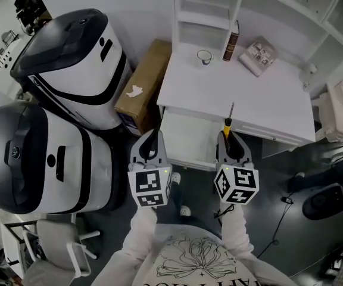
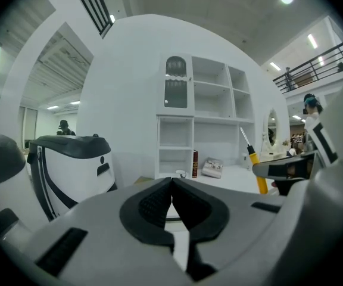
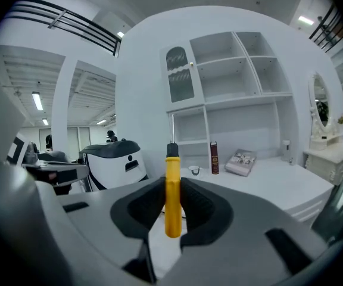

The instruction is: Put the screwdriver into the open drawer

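Note:
A screwdriver (image 1: pixel 227 121) with a yellow handle (image 3: pixel 172 190) and black collar stands upright between the jaws of my right gripper (image 1: pixel 229 137), which is shut on it; its thin shaft points up and away toward the desk. In the left gripper view the same screwdriver (image 2: pixel 254 161) shows at the right. My left gripper (image 1: pixel 152 140) is shut, jaws touching with nothing between them (image 2: pixel 172 190). Both grippers hover over the open white drawer (image 1: pixel 189 140) that is pulled out from under the white desk (image 1: pixel 243 94).
On the desk stand a dark red book (image 1: pixel 230 40), a small cup (image 1: pixel 204 56) and a magazine (image 1: pixel 258 55). White shelves (image 1: pixel 219 5) rise behind. Two large white-and-black machines (image 1: pixel 70 70) and a cardboard box (image 1: pixel 145 82) stand at the left. A chair base (image 1: pixel 329 201) sits at the right.

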The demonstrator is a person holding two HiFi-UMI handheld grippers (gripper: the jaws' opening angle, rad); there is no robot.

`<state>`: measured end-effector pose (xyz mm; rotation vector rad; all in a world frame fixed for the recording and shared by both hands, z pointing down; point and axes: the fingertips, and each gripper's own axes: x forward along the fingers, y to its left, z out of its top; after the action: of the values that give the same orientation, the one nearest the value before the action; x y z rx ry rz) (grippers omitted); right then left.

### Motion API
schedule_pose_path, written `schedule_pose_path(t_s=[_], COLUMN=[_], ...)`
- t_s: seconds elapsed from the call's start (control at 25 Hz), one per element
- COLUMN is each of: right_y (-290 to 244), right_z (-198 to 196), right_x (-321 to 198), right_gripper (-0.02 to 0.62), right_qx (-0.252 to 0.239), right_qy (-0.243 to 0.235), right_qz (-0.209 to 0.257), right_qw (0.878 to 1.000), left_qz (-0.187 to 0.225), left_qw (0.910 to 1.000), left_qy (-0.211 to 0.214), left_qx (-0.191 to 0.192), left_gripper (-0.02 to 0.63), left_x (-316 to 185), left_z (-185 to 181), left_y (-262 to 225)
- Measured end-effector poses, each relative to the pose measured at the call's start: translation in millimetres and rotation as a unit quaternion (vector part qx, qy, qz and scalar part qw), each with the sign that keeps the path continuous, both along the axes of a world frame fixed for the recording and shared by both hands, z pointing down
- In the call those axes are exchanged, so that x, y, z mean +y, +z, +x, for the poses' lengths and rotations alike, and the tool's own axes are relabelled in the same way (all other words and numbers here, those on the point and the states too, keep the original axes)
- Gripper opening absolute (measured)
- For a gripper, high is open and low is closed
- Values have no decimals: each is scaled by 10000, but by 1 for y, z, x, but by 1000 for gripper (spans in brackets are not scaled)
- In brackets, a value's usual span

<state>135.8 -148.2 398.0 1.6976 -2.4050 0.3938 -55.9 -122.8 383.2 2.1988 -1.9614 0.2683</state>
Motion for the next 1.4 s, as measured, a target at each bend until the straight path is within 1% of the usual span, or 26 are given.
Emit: schedule_pose_path(t_s=[0.32, 0.72, 0.96, 1.08, 1.24, 1.4], right_y=[27, 74, 108, 128, 157, 187], right_z=[-26, -64, -78, -83, -91, -97], right_x=[-60, -114, -133, -139, -141, -135], right_gripper=[74, 74, 74, 74, 74, 74], right_qx=[153, 538, 695, 856, 1138, 1270], right_qy=[-144, -456, -598, -677, -889, -1131], right_qz=[-265, -675, -959, -1109, -1299, -1609], right_qw=[9994, 9952, 9912, 9878, 9810, 9722], left_qz=[-312, -854, -1139, -1274, -1444, -1626], left_qw=[9993, 9956, 9925, 9905, 9877, 9848], left_qy=[193, 370, 438, 494, 590, 601], left_qx=[42, 108, 120, 131, 130, 130], left_gripper=[5, 5, 5, 5, 5, 5], left_x=[-67, -126, -146, -154, -160, -161], left_z=[-11, -33, -44, -48, -52, -56], left_y=[27, 75, 108, 125, 145, 162])
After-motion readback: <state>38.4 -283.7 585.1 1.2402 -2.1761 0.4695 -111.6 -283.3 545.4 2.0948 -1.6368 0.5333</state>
